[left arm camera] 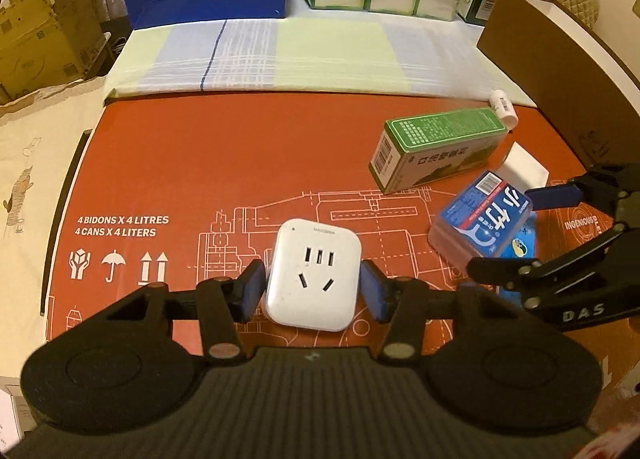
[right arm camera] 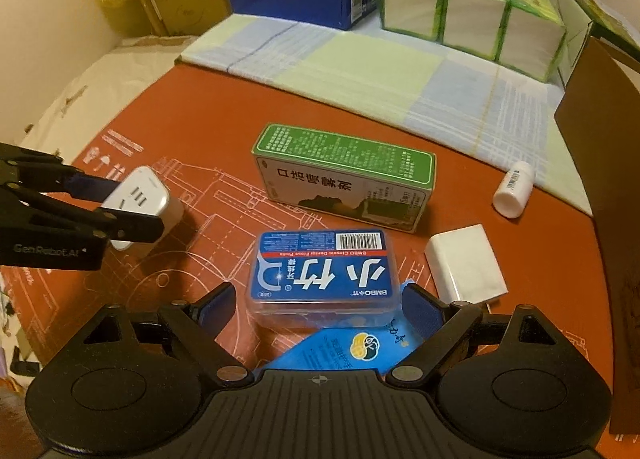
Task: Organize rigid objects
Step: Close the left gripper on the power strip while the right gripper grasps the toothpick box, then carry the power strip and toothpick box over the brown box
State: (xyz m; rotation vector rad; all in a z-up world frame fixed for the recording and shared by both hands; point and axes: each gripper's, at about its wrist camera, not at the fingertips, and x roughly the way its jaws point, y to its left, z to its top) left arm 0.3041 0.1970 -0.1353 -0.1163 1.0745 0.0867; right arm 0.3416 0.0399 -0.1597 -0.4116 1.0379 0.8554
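Orange printed cardboard covers the bed, and the left gripper clamps a white square plastic socket adapter between its blue pads (socket face up). Beside it, the right gripper stands wide, its fingers flanking a clear blue-labelled floss-pick box without touching.

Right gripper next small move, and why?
Probably ease the right gripper a little forward and close. Its jaws stand open astride the near end of the blue floss-pick box, pads not yet touching. The left gripper already flanks the white socket adapter.
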